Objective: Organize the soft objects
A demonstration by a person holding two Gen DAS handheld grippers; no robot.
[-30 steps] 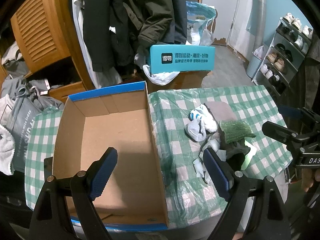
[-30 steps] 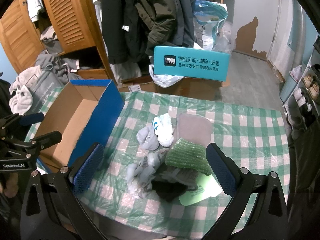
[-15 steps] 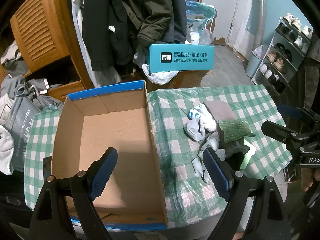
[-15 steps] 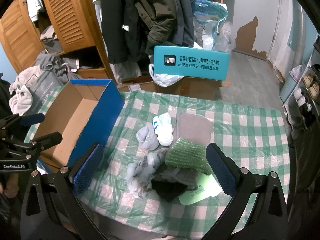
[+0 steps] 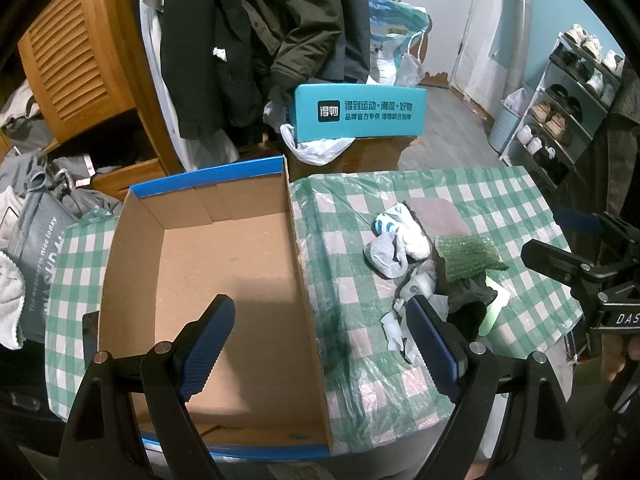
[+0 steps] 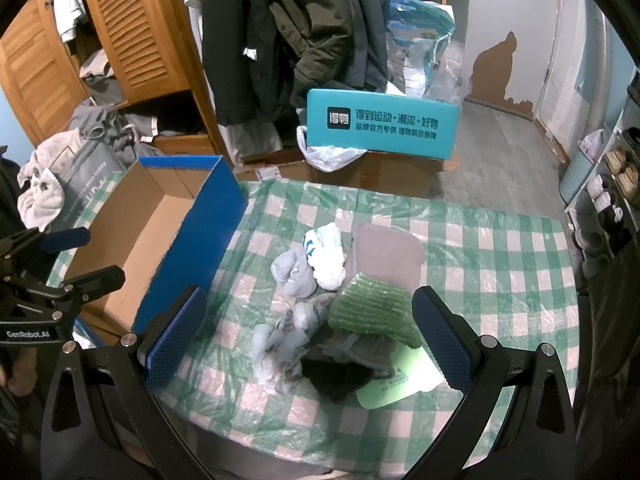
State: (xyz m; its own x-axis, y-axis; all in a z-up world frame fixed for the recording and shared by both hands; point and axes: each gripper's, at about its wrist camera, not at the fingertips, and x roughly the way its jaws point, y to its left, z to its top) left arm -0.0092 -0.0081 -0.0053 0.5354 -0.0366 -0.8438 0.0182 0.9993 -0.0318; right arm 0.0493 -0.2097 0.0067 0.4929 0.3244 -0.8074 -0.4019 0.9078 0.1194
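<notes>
A pile of soft things lies on the green checked table (image 6: 500, 264): a white and blue sock (image 6: 326, 254), a grey sock (image 6: 294, 274), a green bubble-wrap pad (image 6: 374, 312), a grey-brown flat pad (image 6: 388, 254), pale crumpled socks (image 6: 286, 338) and a black sock (image 6: 336, 378). The pile also shows in the left wrist view (image 5: 420, 256). An empty cardboard box (image 5: 224, 272) with blue outer walls stands left of it. My left gripper (image 5: 320, 344) is open over the box's right wall. My right gripper (image 6: 308, 340) is open, above the near side of the pile.
A teal box (image 6: 382, 124) stands beyond the table's far edge on a brown carton. Coats (image 6: 304, 28) hang behind it. A wooden louvred wardrobe (image 6: 132, 32) and clothes heaps are at the left. A shoe rack (image 5: 568, 96) stands at the right.
Both views have shifted very slightly; the grippers stay open and the pile and box have not moved.
</notes>
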